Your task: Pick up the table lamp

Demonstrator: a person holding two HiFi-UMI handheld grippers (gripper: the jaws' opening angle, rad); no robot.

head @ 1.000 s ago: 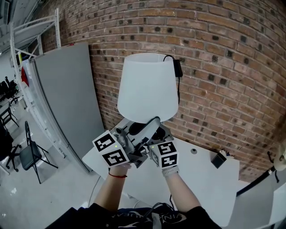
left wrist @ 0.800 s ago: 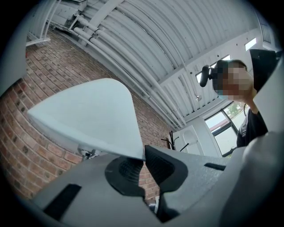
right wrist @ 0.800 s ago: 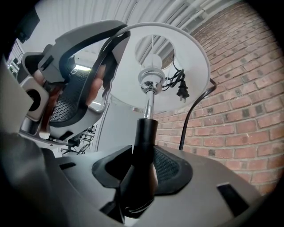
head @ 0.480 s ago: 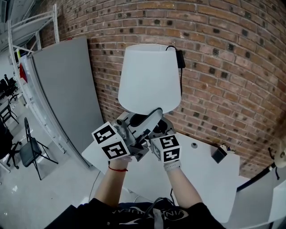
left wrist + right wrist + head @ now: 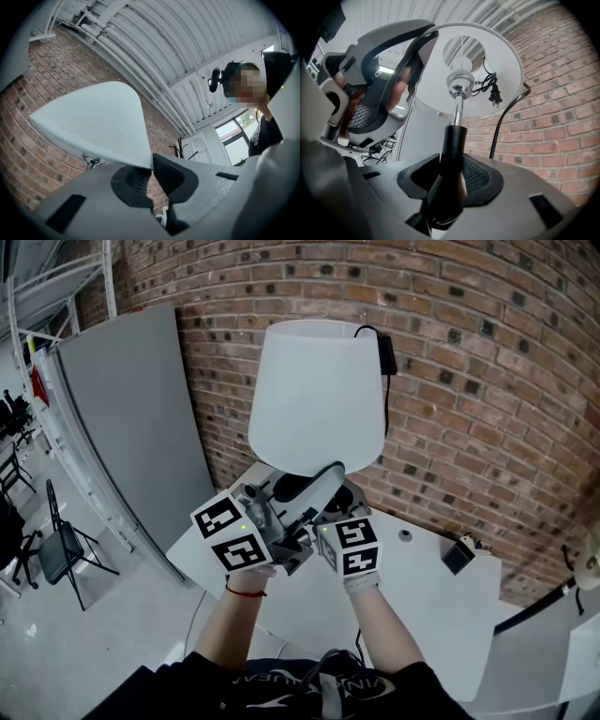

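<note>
Table lamp (image 5: pixel 319 395) is up off the white table (image 5: pixel 441 615), at 12 o'clock above both grippers. R gripper (image 5: pixel 450 180) is clamped on the black stem (image 5: pixel 453 140). L gripper (image 5: pixel 151 173) looks nipped on the lower rim of the shade (image 5: pixel 93 126), w/ barely a gap.

Risks, as I read it:
- The smooth round stem could twist or slide in the ribbed pads, and the top-heavy shade would swing it.
- The thin rim may dent or slip if L squeezes or tugs.
- The black cord (image 5: pixel 384 352) w/ plug, draped at 2 o'clock over the shade, could drop and snag.

Shade is a matte white tapered cone, prob. fabric or plastic. Above the stem is a chrome tube and socket (image 5: pixel 457 82), shiny and slim.
</note>
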